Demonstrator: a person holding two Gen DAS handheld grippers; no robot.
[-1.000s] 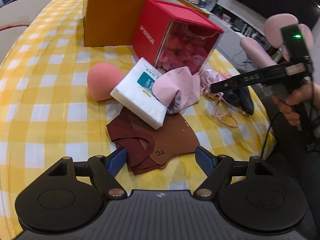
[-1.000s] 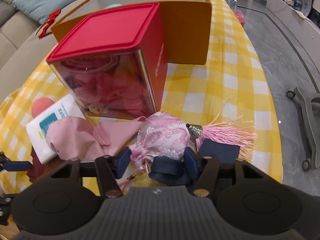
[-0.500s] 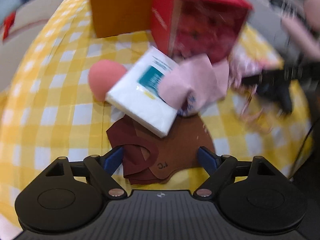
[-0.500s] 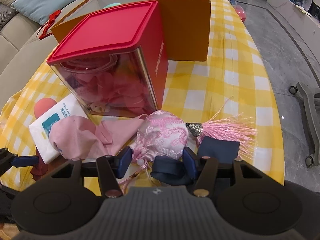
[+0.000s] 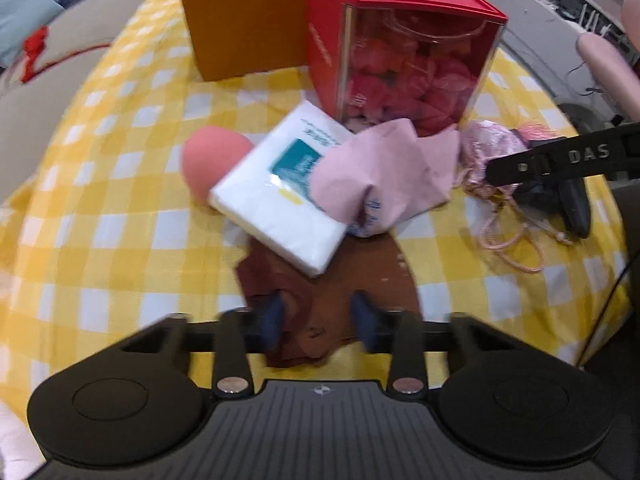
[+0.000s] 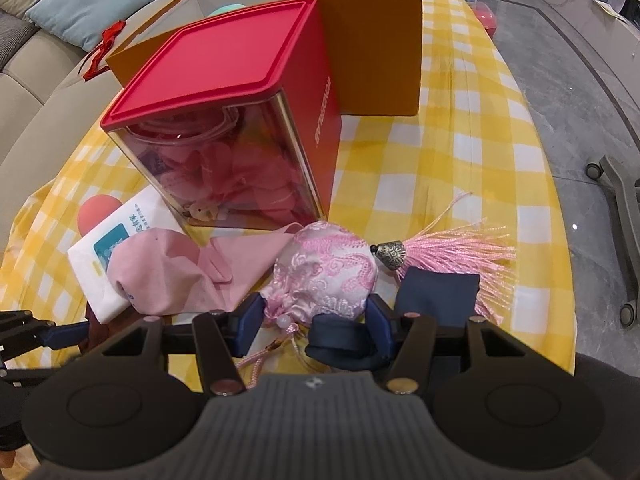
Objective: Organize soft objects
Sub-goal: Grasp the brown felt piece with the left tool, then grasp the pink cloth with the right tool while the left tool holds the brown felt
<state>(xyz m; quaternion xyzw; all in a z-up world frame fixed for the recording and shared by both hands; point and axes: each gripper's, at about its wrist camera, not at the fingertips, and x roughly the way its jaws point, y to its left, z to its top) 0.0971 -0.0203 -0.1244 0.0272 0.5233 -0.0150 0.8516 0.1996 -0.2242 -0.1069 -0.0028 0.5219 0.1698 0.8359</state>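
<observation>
Soft items lie on the yellow checked tablecloth. Brown fabric pieces lie at the front, under a white tissue pack and a pink cloth. A pink sponge sits left of the pack. My left gripper is partly closed, its blue pads either side of the brown fabric's near edge. My right gripper is open around the pink embroidered sachet with its tassel, above a navy cloth.
A red-lidded clear box of pink items stands mid-table, with an open orange cardboard box behind it. A sofa with cushions is to the left. The table edge drops to grey floor on the right.
My left gripper has moved forward over the brown fabric and its fingers have narrowed markedly. My right gripper has barely moved and stays open around the sachet.
</observation>
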